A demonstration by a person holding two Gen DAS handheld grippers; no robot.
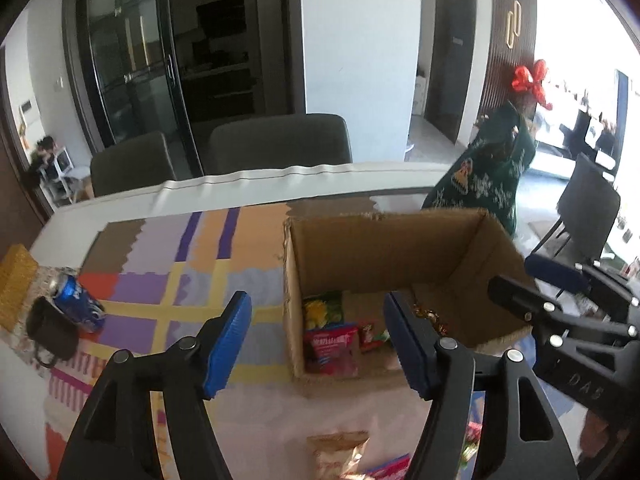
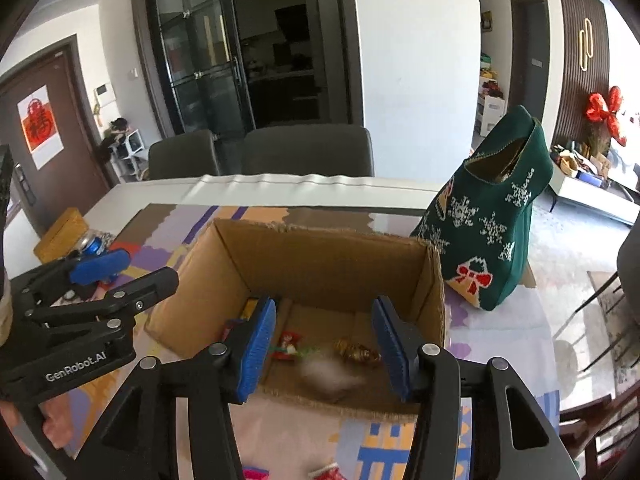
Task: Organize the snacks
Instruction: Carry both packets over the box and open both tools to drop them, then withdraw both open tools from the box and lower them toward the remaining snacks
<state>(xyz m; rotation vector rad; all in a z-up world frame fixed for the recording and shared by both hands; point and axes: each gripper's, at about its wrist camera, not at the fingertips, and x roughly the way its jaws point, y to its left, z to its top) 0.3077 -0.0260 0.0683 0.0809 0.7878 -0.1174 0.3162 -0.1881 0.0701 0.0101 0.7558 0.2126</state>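
- The cardboard box (image 1: 384,248) stands open-topped on the tabletop (image 1: 256,188), which carries a patchwork-coloured mat (image 1: 192,264).
- The left gripper (image 1: 318,340) hangs at the box's near-left corner, its jaws spread with nothing between the blue pads (image 1: 228,344).
- The right gripper (image 2: 324,344) hangs over the near edge of the box, jaws likewise spread and gripping nothing; a blurred pale shape (image 2: 324,372) shows below, between the pads, too smeared to name.
- Inside the box lie several snacks: a yellow-green packet (image 1: 322,310) and a red packet (image 1: 330,346) at the left, a small red-and-white wrapped sweet (image 2: 289,345) in the middle, and a gold-wrapped item (image 2: 356,351) toward the right.
- More packets (image 1: 340,452) lie on the mat in front of the box, at the near edge of the left wrist view.
- A blue drink can (image 1: 78,302) lies on its side at the far left of the tabletop, beside a dark mug (image 1: 50,332) and a yellow box (image 1: 14,284).
- A green Christmas stocking (image 2: 496,216) with snowflakes and a red bow stands just right of the cardboard box.
- Two grey chairs (image 1: 280,144) stand beyond the far edge.
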